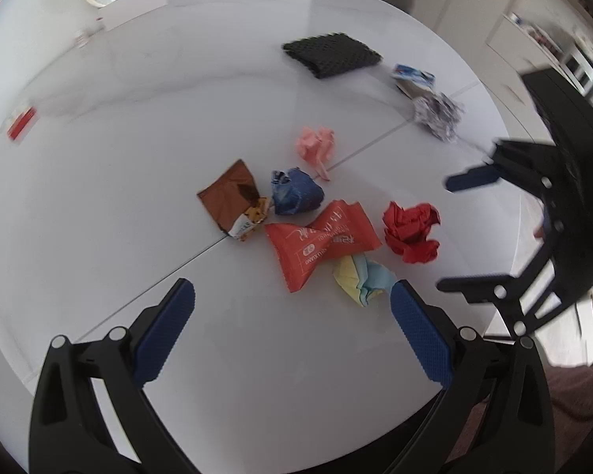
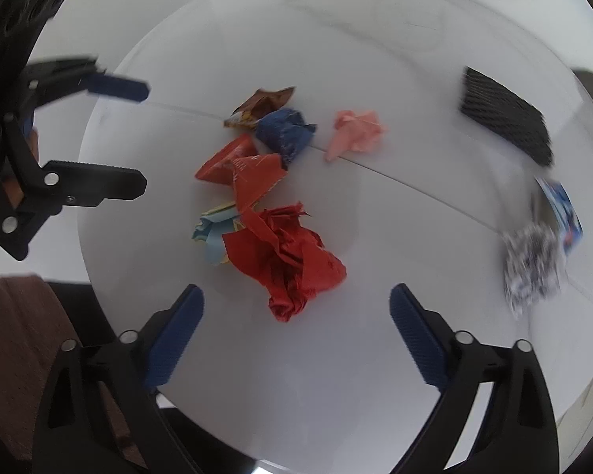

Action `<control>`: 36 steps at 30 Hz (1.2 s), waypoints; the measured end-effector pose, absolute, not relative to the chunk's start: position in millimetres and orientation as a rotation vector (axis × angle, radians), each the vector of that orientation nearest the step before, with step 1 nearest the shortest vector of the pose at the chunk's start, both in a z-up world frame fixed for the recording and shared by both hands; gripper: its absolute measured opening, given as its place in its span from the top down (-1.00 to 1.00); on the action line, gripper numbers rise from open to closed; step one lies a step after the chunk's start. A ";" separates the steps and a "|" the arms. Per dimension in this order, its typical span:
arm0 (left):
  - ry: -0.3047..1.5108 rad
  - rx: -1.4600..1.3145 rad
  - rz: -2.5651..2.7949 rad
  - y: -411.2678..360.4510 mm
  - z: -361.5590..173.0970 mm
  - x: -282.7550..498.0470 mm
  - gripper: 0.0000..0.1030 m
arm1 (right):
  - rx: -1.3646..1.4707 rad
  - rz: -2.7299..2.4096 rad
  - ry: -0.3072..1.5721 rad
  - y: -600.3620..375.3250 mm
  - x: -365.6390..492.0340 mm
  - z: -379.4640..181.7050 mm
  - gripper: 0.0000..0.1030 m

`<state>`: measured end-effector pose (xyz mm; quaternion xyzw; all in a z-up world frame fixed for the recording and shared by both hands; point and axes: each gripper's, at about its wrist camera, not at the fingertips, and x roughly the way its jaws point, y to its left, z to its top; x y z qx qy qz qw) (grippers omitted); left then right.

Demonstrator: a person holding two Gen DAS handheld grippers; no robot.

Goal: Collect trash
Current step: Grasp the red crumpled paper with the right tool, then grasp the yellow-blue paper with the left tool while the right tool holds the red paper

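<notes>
Trash lies in a heap mid-table: a crumpled red paper [image 1: 411, 231] [image 2: 292, 256], an orange wrapper [image 1: 320, 243] [image 2: 249, 170], a yellow-and-blue wad [image 1: 361, 278] [image 2: 213, 233], a blue wad [image 1: 296, 191] [image 2: 284, 132], a brown wrapper [image 1: 231, 195] [image 2: 261, 108] and a pink wad [image 1: 316, 146] [image 2: 355, 132]. My left gripper [image 1: 292, 292] [image 2: 145, 138] hovers open just short of the orange wrapper, holding nothing. My right gripper [image 2: 296, 296] [image 1: 444, 235] is open above the table, its fingers either side of the red paper's near end without touching it.
On the round white table [image 1: 138, 158] a black mesh cloth [image 1: 332, 55] [image 2: 506, 118] lies at the far side. A black-and-white wad [image 1: 437, 114] [image 2: 531, 264] and a blue packet [image 1: 413, 75] [image 2: 563, 213] lie near it. A small red box [image 1: 21, 122] sits by the rim.
</notes>
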<state>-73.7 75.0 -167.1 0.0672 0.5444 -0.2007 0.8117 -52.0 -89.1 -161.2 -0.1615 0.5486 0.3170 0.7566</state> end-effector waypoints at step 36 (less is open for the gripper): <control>1.291 0.394 -0.985 27.7 -194.2 -54.0 -0.34 | 0.311 0.317 1.208 -178.7 -87.6 -134.5 0.25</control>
